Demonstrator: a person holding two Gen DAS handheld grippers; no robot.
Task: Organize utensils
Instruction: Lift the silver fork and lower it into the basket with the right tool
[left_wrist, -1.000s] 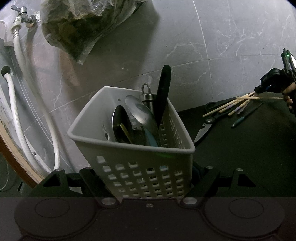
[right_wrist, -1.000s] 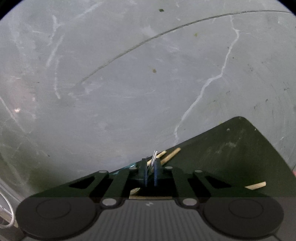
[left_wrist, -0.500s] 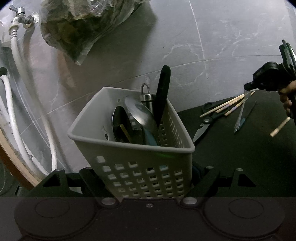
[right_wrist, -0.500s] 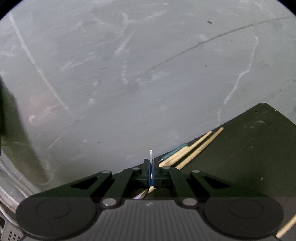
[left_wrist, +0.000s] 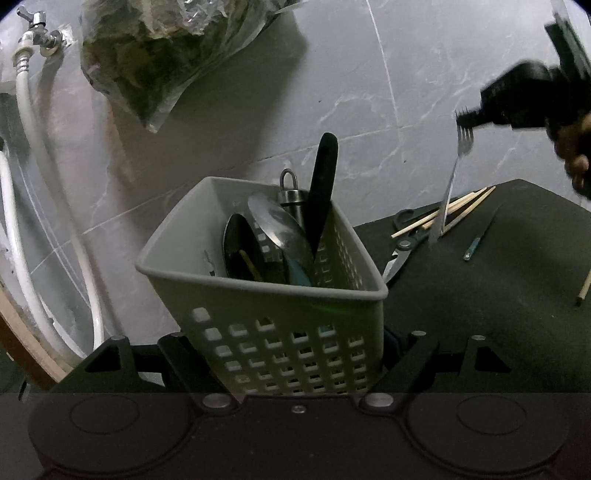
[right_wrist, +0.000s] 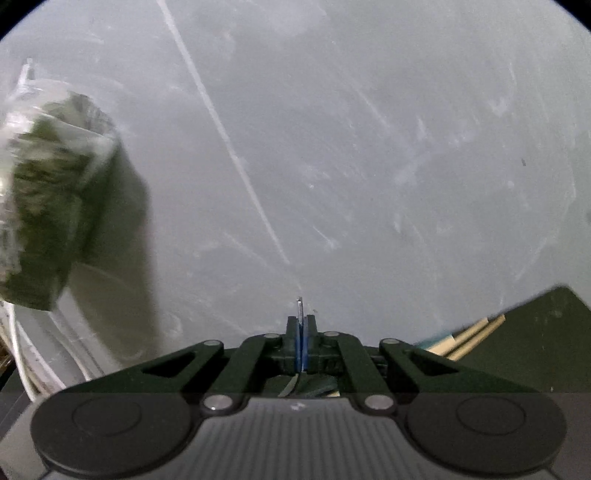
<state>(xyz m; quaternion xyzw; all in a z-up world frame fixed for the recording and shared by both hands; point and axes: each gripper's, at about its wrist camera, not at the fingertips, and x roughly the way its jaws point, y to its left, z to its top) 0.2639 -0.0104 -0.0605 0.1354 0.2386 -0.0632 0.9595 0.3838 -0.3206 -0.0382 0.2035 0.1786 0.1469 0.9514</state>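
Observation:
A grey slotted basket (left_wrist: 280, 332) sits between the fingers of my left gripper (left_wrist: 295, 347), which is shut on its sides. In it stand a black handle (left_wrist: 323, 192), a large metal spoon (left_wrist: 277, 229) and a ringed steel handle (left_wrist: 290, 192). At the right of the left wrist view my right gripper (left_wrist: 465, 120) is shut on a metal fork (left_wrist: 448, 192), gripped at the tines, handle hanging down above the mat. In the right wrist view the right gripper (right_wrist: 301, 332) is shut, with the fork's tip (right_wrist: 300, 306) poking out above the pads.
On the dark mat (left_wrist: 498, 314) lie wooden chopsticks (left_wrist: 458, 206), scissors (left_wrist: 402, 243), a teal-handled tool (left_wrist: 474, 247) and a lone chopstick (left_wrist: 583, 284). A plastic bag of greens (left_wrist: 166, 55) hangs on the grey tiled wall. White hoses (left_wrist: 26, 147) and a tap (left_wrist: 37, 26) are at left.
My right gripper has risen from the mat with the fork, which now hangs clear of the chopsticks. Its view swung left, and the bag came into sight. The basket stayed put.

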